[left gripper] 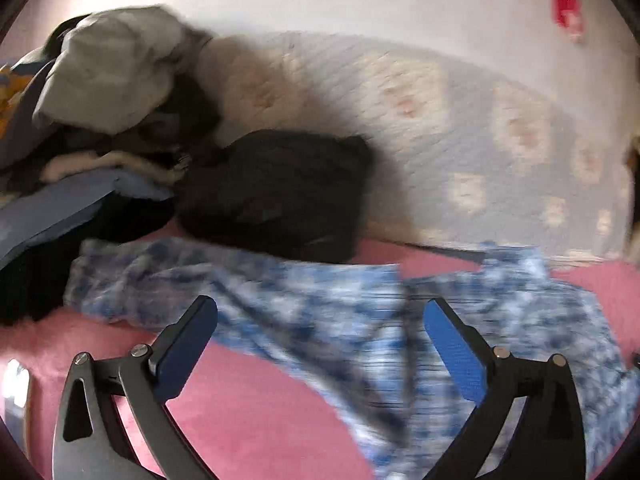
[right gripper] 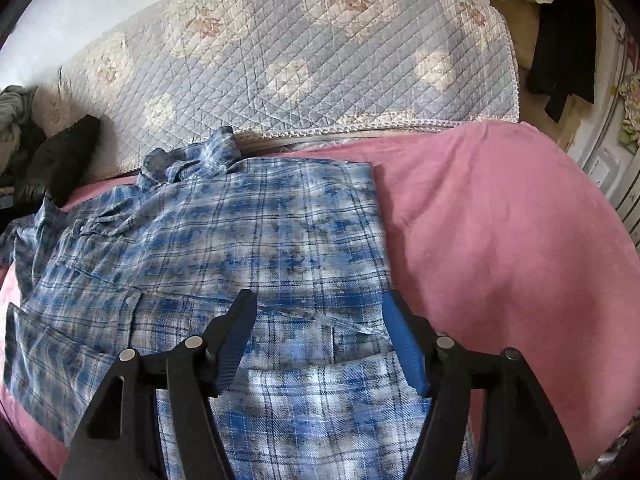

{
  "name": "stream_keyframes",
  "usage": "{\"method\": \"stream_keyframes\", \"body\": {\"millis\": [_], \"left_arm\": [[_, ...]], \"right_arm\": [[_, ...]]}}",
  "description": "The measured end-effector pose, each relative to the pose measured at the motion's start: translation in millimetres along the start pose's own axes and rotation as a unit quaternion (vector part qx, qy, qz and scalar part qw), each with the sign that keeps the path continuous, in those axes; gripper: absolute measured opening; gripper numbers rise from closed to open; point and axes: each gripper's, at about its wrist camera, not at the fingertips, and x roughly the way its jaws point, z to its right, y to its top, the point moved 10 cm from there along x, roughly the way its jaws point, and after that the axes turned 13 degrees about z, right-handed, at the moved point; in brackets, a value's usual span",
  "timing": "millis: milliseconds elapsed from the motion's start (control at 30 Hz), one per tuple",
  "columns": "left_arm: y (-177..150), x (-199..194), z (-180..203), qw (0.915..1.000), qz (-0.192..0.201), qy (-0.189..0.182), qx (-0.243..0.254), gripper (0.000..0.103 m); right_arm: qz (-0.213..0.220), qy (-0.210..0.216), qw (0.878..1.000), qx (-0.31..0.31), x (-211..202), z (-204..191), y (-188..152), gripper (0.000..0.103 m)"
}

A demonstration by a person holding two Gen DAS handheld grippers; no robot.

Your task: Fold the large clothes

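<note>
A blue and white plaid shirt (right gripper: 248, 240) lies spread on a pink blanket (right gripper: 500, 240), its collar toward the quilt and its right side folded to a straight edge. My right gripper (right gripper: 320, 304) is open, hovering over the shirt's lower part with nothing between its fingers. In the left wrist view the shirt (left gripper: 340, 320) is blurred by motion. My left gripper (left gripper: 320, 312) is open and empty above the shirt's left side, over the pink blanket (left gripper: 240, 408).
A quilted pale blue cover (right gripper: 300, 52) lies behind the shirt. A black garment (left gripper: 280, 196) and a heap of grey, blue and dark clothes (left gripper: 100, 92) sit at the back left. Dark clothes hang at the far right (right gripper: 560, 32).
</note>
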Motion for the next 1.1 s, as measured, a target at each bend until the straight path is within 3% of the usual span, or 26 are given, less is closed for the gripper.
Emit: {"method": "stream_keyframes", "body": {"millis": [67, 233, 267, 300, 400, 467, 633, 733, 800, 833, 900, 1000, 1100], "left_arm": [[-4.4, 8.7, -20.5, 0.9995, -0.006, 0.021, -0.024, 0.102], [-14.8, 28.5, -58.4, 0.995, -0.031, 0.029, -0.09, 0.098], [-19.5, 33.0, -66.6, 0.992, -0.042, 0.027, -0.116, 0.089], [-26.5, 37.4, -74.0, 0.9875, -0.06, 0.023, -0.144, 0.072], [-51.2, 50.9, -83.2, 0.9711, -0.115, -0.004, -0.209, 0.043], [-63.4, 57.5, -86.8, 0.9671, -0.134, 0.0, -0.216, 0.042], [-76.9, 72.5, -105.4, 0.9638, -0.159, 0.059, -0.206, 0.042], [-87.8, 79.4, -119.1, 0.954, -0.178, 0.079, -0.228, 0.042], [-98.2, 84.6, -124.3, 0.946, -0.185, 0.071, -0.256, 0.041], [-95.8, 85.8, -124.6, 0.9467, -0.171, 0.057, -0.267, 0.038], [-87.6, 91.2, -115.1, 0.947, -0.156, 0.0, -0.281, 0.009], [-80.4, 88.2, -107.8, 0.962, -0.14, 0.016, -0.234, 0.002], [-49.4, 67.3, -78.6, 0.9878, -0.082, 0.012, -0.132, 0.001]], "right_arm": [[-0.009, 0.004, 1.0, -0.003, 1.6, -3.0, -3.1, 0.071], [-0.017, 0.02, 1.0, -0.008, 2.3, -12.3, -5.3, 0.071], [-0.017, 0.018, 1.0, -0.012, 2.7, -13.3, -5.1, 0.071], [-0.018, 0.018, 1.0, -0.015, 3.0, -15.0, -5.3, 0.071], [-0.023, 0.026, 0.999, -0.023, 4.5, -19.6, -7.7, 0.071], [-0.028, 0.024, 0.999, -0.031, 5.7, -21.2, -10.1, 0.071], [-0.033, 0.032, 0.998, -0.035, 3.8, -25.7, -13.0, 0.071], [-0.031, 0.025, 0.998, -0.044, 3.2, -25.4, -14.8, 0.071], [-0.034, 0.023, 0.998, -0.052, 5.6, -25.9, -16.2, 0.071], [-0.036, 0.024, 0.998, -0.053, 6.6, -26.5, -16.3, 0.071], [-0.037, 0.021, 0.998, -0.054, 10.7, -28.1, -15.3, 0.071], [-0.041, 0.021, 0.998, -0.053, 16.4, -32.3, -15.2, 0.071], [-0.037, 0.019, 0.997, -0.069, 15.9, -37.1, -14.6, 0.071]]}}
